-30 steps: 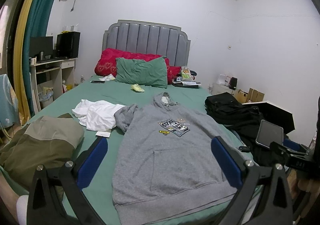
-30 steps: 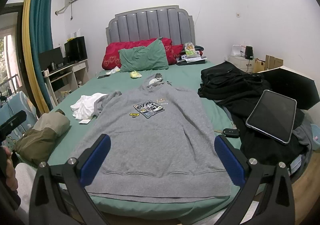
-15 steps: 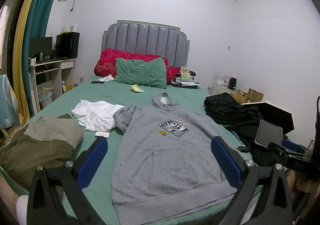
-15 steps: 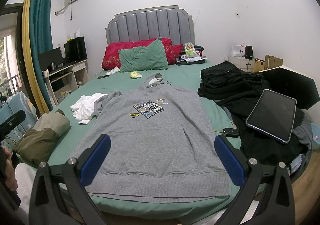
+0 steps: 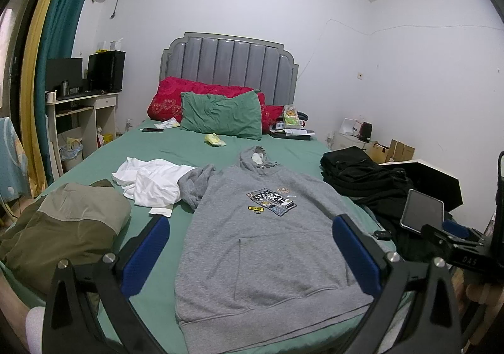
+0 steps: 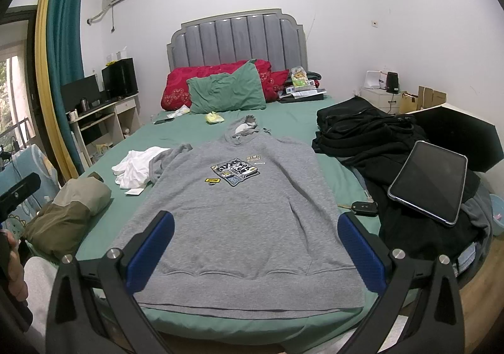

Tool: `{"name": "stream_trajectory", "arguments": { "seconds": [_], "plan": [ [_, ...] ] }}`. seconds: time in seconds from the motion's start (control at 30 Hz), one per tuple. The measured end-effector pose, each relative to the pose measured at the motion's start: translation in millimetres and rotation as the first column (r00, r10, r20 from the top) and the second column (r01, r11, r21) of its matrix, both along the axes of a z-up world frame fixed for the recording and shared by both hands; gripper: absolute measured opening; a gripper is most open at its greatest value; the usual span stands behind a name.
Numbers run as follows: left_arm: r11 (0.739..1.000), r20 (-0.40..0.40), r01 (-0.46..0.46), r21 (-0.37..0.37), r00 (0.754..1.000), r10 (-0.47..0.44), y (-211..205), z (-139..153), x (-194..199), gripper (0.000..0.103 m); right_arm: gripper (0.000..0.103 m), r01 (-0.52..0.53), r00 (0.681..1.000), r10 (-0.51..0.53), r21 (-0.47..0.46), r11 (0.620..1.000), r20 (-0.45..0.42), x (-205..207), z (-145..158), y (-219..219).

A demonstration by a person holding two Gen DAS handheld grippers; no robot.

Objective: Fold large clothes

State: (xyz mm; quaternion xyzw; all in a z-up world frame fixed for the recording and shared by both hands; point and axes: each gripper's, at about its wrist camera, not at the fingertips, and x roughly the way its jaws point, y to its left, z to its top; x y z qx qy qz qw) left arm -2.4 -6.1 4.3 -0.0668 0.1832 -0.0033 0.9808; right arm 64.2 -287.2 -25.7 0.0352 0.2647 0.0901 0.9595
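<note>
A grey hoodie lies face up and flat on the green bed, hood toward the headboard, hem at the near edge. It also shows in the right wrist view. One sleeve is bunched at its left, over a white garment. My left gripper is open and empty, held above the hoodie's lower part. My right gripper is open and empty above the hem.
An olive jacket lies at the bed's near left. A pile of black clothes, a tablet and a car key lie on the right. Green pillow and red quilt sit by the headboard.
Both views shifted very slightly; the hoodie and both grippers stay as they were, open and empty.
</note>
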Motion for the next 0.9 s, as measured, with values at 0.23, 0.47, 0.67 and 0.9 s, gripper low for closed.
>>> {"name": "stream_trajectory", "arguments": {
  "seconds": [0.23,0.47,0.67,0.9],
  "plan": [
    [1.000,-0.001,-0.002,-0.001,1.000,0.002,-0.7,0.6,-0.1,0.103,0.103,0.000,1.000,0.000,0.001,1.000,0.001,-0.2,-0.8,-0.6],
    [1.000,0.000,0.000,-0.001,1.000,0.000,-2.0,2.0,-0.6,0.103,0.103,0.001,1.000,-0.001,0.003,1.000,0.001,-0.4,-1.1,-1.0],
    [1.000,-0.004,0.009,-0.005,1.000,-0.009,-3.9,2.1,-1.0,0.103,0.103,0.006,1.000,-0.006,0.006,1.000,0.002,-0.4,-1.3,-1.9],
    [1.000,-0.005,0.015,-0.006,1.000,-0.015,-5.8,2.6,-0.1,0.103,0.103,0.004,1.000,-0.004,0.008,1.000,-0.012,2.6,-3.9,-1.6]
  ]
}}
